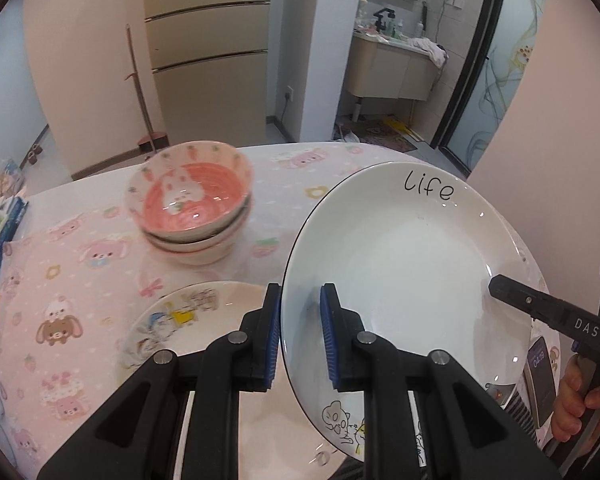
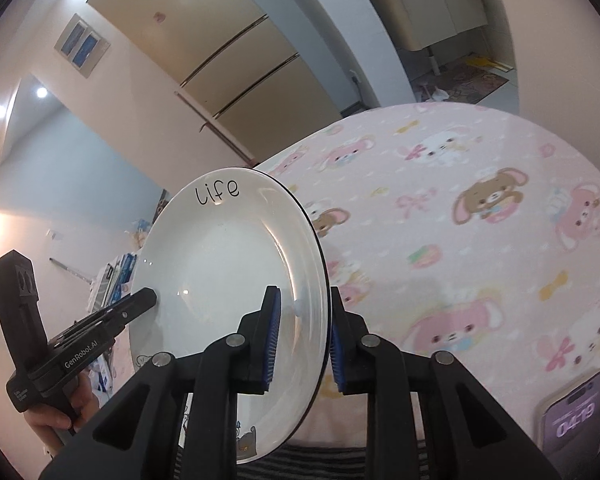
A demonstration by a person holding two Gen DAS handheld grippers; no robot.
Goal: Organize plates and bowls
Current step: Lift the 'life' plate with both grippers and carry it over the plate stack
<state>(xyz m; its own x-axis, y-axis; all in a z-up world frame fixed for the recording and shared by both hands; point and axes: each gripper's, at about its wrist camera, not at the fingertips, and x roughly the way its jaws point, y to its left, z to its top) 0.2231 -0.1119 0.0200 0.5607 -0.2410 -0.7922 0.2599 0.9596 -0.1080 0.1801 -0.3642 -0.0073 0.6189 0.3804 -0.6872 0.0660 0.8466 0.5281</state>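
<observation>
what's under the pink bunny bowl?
The pink bunny bowl sits nested on more bowls; two lower rims show. Their insides are covered, and anything deeper cannot be seen. Below them is the tablecloth.

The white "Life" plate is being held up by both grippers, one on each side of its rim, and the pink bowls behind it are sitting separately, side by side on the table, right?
Not quite. The white "Life" plate is indeed clamped at its rim by the left gripper and the right gripper, but the pink bowls are not side by side: the left wrist view shows them stacked one inside another on the table.
</observation>
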